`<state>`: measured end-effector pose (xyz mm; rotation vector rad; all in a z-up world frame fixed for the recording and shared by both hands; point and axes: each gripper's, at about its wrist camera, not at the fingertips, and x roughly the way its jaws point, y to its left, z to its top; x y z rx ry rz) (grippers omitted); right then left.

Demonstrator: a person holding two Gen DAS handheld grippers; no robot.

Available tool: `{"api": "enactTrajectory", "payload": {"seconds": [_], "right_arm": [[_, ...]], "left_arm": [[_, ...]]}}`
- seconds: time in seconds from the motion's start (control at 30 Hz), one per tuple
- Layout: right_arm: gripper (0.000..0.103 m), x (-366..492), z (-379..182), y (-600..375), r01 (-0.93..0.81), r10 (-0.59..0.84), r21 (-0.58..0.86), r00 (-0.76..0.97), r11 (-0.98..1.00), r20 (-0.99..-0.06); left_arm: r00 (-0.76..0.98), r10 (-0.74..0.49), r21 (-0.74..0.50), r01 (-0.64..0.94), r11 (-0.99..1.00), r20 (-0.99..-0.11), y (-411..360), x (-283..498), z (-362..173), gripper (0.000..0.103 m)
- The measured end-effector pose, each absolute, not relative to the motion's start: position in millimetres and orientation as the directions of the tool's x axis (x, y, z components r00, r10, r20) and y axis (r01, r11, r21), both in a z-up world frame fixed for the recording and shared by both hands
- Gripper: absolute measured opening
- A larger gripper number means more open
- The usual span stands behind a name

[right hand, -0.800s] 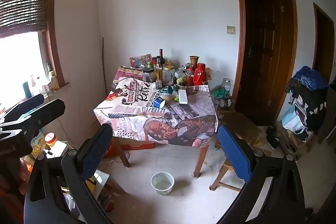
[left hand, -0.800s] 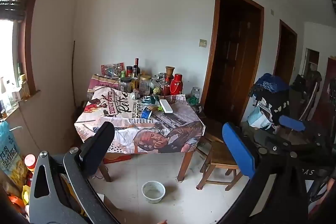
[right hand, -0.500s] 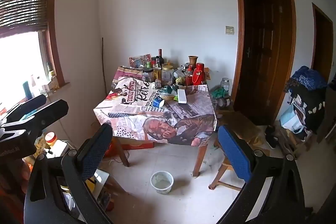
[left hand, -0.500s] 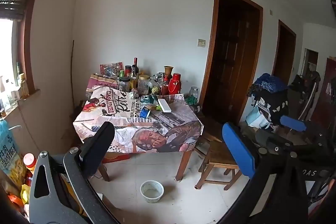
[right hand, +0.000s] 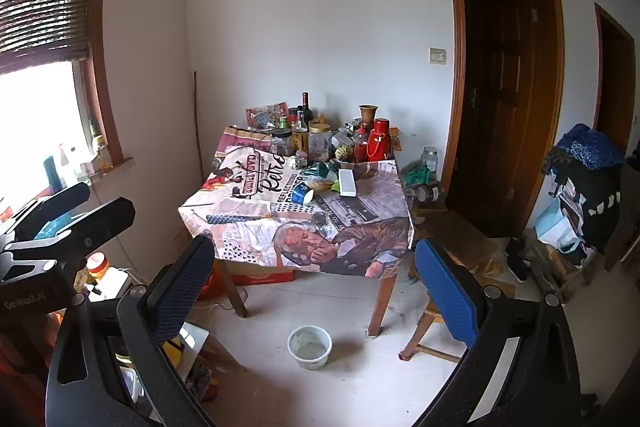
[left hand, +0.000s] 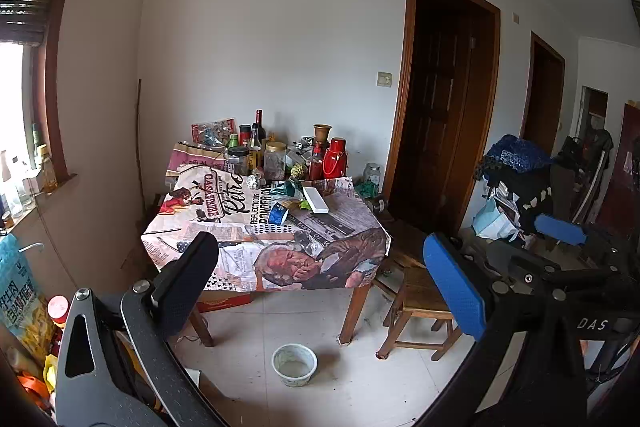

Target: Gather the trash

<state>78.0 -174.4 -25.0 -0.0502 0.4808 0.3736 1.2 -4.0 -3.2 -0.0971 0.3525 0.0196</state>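
A table (left hand: 224, 223) with a printed newspaper-style cloth stands across the room, also in the right wrist view (right hand: 248, 215). On it lie a blue cup on its side (left hand: 278, 215) (right hand: 302, 193), a white box (left hand: 316, 199) (right hand: 347, 182) and crumpled green and yellow wrappers (left hand: 290, 189) (right hand: 320, 179). My left gripper (left hand: 320, 279) is open and empty, far from the table. My right gripper (right hand: 316, 279) is open and empty too. The right gripper also shows at the right of the left wrist view (left hand: 560, 229), the left gripper at the left of the right wrist view (right hand: 72, 215).
Bottles, jars and a red flask (left hand: 335, 158) crowd the table's far edge. A white bowl (left hand: 294, 364) (right hand: 310, 347) sits on the tiled floor by the table leg. A wooden stool (left hand: 420, 301) stands right of the table. Clutter piles lie at left (left hand: 20, 303) and right (left hand: 516, 179).
Both views have drifted slightly; the table sits a touch further left in the left wrist view. Both grippers stay open and empty.
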Motion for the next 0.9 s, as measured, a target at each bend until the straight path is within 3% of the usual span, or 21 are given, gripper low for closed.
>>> {"api": "enactTrajectory", "payload": {"seconds": [0.9], "right_arm": [[0.100, 84.5, -27.1, -168.3, -0.368, 0.343, 0.039, 0.817, 0.929, -0.464]], "left_arm": [[0.937, 0.002, -0.097, -0.038, 0.995, -0.348, -9.2, 7.4, -0.7, 0.103]]}}
